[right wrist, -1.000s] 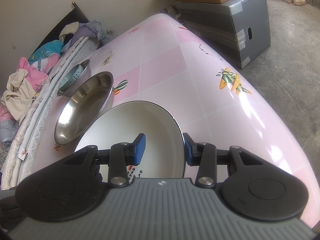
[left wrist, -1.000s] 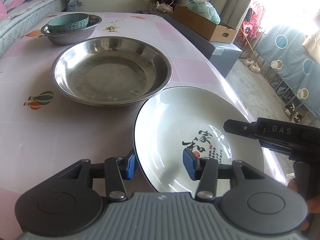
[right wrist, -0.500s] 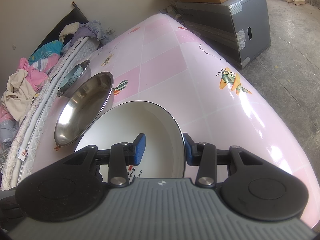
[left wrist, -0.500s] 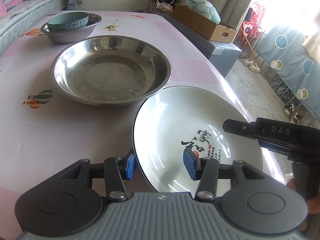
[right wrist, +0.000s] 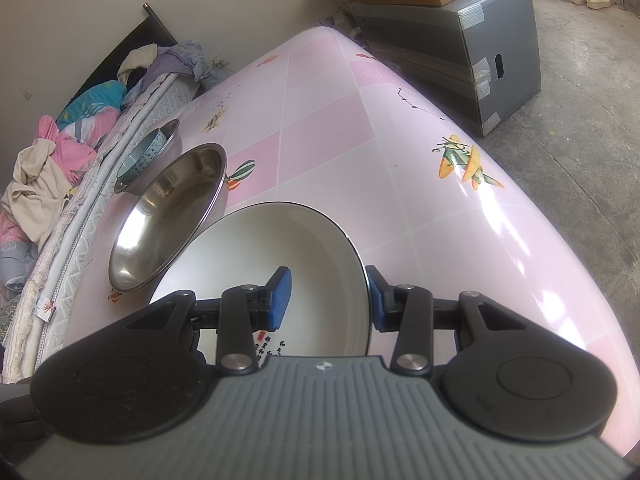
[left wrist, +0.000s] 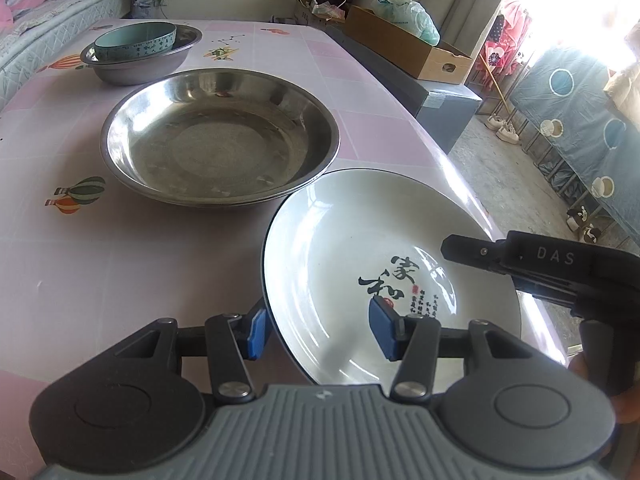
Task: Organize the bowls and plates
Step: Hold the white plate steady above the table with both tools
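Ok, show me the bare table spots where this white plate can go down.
Bare: the table between the steel plate and the airplane print, and the near patch by the balloon print. Crowded: the mattress side, where the steel bowl holding the teal bowl, steel plate and white plate sit closely.

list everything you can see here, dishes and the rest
white plate: one, white with black writing, near table edge, its rim over the steel plate's rim
steel plate: one seen, silver, mid table
steel bowl: one, silver, far end of table
teal bowl: one, teal, inside the steel bowl
table: one, pink checked cloth
cardboard box: one, brown, on the grey box
grey box: one, grey, on the floor beside the table
bedding: a pile, mixed colours, on the mattress
left tongs: one, black with blue pads, jaws just opening, astride the white plate's rim
right tongs: one, same colours, astride the opposite rim
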Tool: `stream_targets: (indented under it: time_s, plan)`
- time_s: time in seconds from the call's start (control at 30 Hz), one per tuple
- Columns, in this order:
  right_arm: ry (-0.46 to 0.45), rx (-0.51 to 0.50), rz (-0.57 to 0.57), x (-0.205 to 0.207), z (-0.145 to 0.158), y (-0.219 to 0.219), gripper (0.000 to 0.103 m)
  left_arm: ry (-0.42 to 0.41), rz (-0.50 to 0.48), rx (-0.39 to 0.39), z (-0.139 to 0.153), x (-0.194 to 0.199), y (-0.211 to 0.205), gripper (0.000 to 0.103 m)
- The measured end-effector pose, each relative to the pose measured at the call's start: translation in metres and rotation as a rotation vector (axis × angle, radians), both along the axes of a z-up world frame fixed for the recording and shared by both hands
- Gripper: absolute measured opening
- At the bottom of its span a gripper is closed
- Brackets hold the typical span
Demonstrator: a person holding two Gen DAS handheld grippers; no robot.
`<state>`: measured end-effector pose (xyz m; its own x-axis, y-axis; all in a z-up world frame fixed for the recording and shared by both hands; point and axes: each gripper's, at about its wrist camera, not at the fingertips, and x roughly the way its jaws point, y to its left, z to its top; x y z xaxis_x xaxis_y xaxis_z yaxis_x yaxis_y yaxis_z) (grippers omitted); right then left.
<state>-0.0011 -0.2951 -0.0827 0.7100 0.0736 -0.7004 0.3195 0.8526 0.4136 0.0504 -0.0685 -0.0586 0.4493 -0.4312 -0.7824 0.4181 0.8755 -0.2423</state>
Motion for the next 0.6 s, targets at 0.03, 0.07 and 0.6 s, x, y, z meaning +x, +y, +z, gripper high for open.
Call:
stream_targets:
  time_s: [0.03, 0.07, 0.6]
  plan:
    - [0.000, 0.000, 0.000, 0.000, 0.000, 0.000, 0.039, 0.000, -0.001, 0.000, 0.000, -0.001, 0.000, 0.053]
    - [0.000, 0.000, 0.000, 0.000, 0.000, 0.000, 0.039, 0.001, -0.002, 0.001, 0.000, -0.003, -0.001, 0.053]
    - [-0.009, 0.016, 0.014, -0.004, -0.003, -0.006, 0.037, -0.071, -0.038, 0.049, -0.003, 0.004, -0.005, 0.052]
